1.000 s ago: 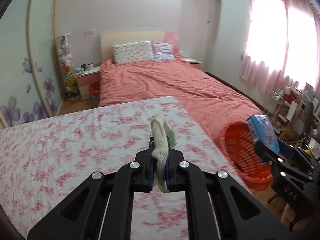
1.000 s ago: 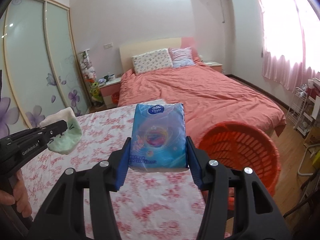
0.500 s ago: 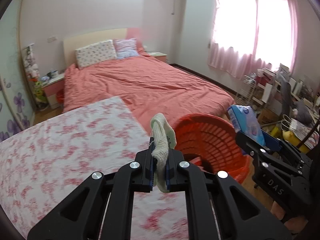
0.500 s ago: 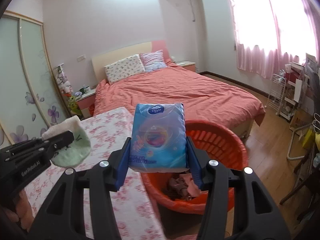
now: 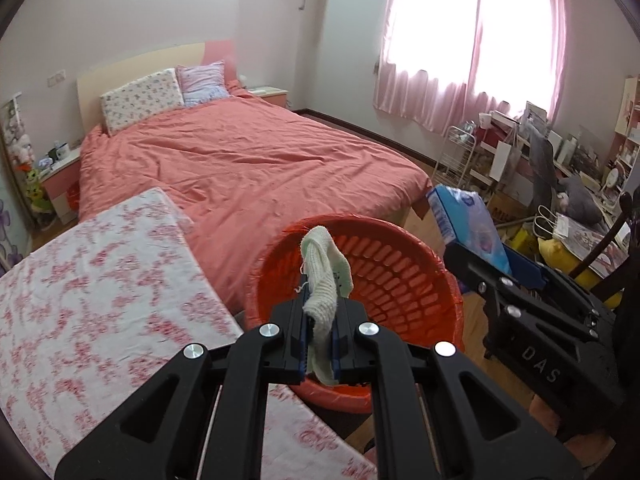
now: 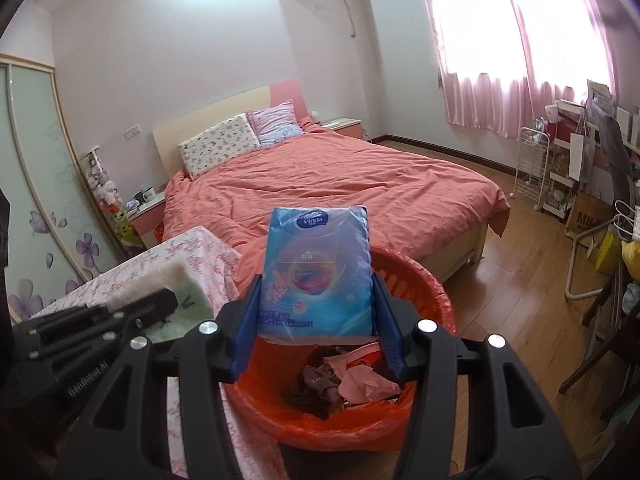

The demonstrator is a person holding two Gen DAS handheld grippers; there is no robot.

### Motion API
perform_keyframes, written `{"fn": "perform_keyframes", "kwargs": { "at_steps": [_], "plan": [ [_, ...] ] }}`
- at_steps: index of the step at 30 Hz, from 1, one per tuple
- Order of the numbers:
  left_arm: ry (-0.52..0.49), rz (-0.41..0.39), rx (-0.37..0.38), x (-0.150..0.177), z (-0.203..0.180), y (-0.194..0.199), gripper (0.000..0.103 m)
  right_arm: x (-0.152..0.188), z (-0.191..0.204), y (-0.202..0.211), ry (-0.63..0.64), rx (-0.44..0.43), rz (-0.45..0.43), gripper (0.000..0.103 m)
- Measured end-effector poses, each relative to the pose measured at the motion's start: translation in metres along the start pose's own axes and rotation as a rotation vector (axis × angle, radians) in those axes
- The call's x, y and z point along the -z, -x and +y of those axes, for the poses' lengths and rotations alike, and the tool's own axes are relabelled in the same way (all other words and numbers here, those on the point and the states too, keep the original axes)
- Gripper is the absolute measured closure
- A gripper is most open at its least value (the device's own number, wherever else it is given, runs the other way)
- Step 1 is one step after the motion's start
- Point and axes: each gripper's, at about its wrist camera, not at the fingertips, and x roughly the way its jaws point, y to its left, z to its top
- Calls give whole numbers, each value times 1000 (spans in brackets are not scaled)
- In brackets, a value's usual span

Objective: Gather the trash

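My left gripper [image 5: 319, 340] is shut on a cream and pale green sock [image 5: 325, 276], which stands up over the orange basket [image 5: 400, 272]. In the right wrist view the same sock [image 6: 182, 296] shows at the left, in the left gripper [image 6: 160, 306]. My right gripper [image 6: 316, 320] is shut on a blue tissue pack [image 6: 318, 272], held upright above the near rim of the orange basket [image 6: 436, 292]. Crumpled pink and brown scraps [image 6: 344, 380] lie inside the basket. The tissue pack [image 5: 466, 224] also appears at the right of the left wrist view.
A table with a pink floral cloth [image 5: 92, 280] lies left of the basket. Behind is a bed with a salmon cover [image 6: 340, 176]. A white wire rack [image 6: 532, 168], a chair and clutter stand at the right on the wooden floor [image 6: 516, 264].
Both grippers have swung right, from over the floral table to over the orange basket. The sock and the tissue pack stay gripped.
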Motion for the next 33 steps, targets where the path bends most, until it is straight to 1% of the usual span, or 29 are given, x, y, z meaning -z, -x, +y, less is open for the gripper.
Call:
{"fn": "perform_keyframes", "kwargs": {
  "at_steps": [4, 7, 9, 10, 11, 12, 13, 16, 19, 21, 22, 23, 24, 25, 26, 28, 29, 30, 33],
  "plan": [
    [2, 18, 18, 1, -6, -15, 94, -4, -14, -17, -30, 3, 11, 52],
    [12, 33, 25, 0, -8, -27, 94, -6, -23, -29, -64, -11, 32, 51],
    [25, 53, 15, 1, -7, -36, 91, -8, -27, -36, -81, -17, 44, 49],
    [35, 68, 10, 2, -6, -40, 83, -8, -30, -40, -92, -16, 49, 48],
    [46, 78, 2, 4, -3, -42, 68, -8, -33, -43, -101, -24, 56, 45],
    [57, 82, -1, 6, -1, -44, 57, -7, -35, -45, -109, -29, 60, 43],
    [67, 85, -5, 8, 2, -44, 54, -6, -38, -46, -118, -30, 62, 40],
    [71, 97, -38, 11, 4, -43, 54, -2, -40, -43, -116, -21, 61, 38],
    [92, 94, -63, 16, 13, -30, 52, 2, -35, -33, -104, -13, 51, 33],
    [104, 75, -90, 20, 19, -16, 43, 3, -30, -21, -86, -6, 32, 28],
    [111, 60, -104, 23, 22, -5, 40, 6, -25, -11, -69, -1, 17, 25],
    [115, 48, -117, 25, 26, 2, 32, 7, -23, -5, -59, -1, 7, 22],
    [121, 32, -140, 29, 30, 13, 28, 8, -15, 6, -43, 1, -9, 20],
    [127, 20, -160, 31, 34, 22, 22, 11, -10, 14, -28, 1, -23, 17],
    [135, 2, -187, 37, 37, 37, 19, 11, -6, 21, -19, 2, -35, 13],
    [145, -20, -217, 45, 45, 55, 16, 17, 5, 39, 0, 0, -61, 7],
    [155, -36, -245, 52, 49, 70, 12, 21, 11, 49, 9, 1, -74, 4],
    [163, -47, -267, 56, 54, 79, 9, 26, 18, 59, 22, 5, -88, 4],
    [190, -78, -329, 70, 63, 110, 7, 37, 35, 84, 59, 41, -121, 4]
  ]
}}
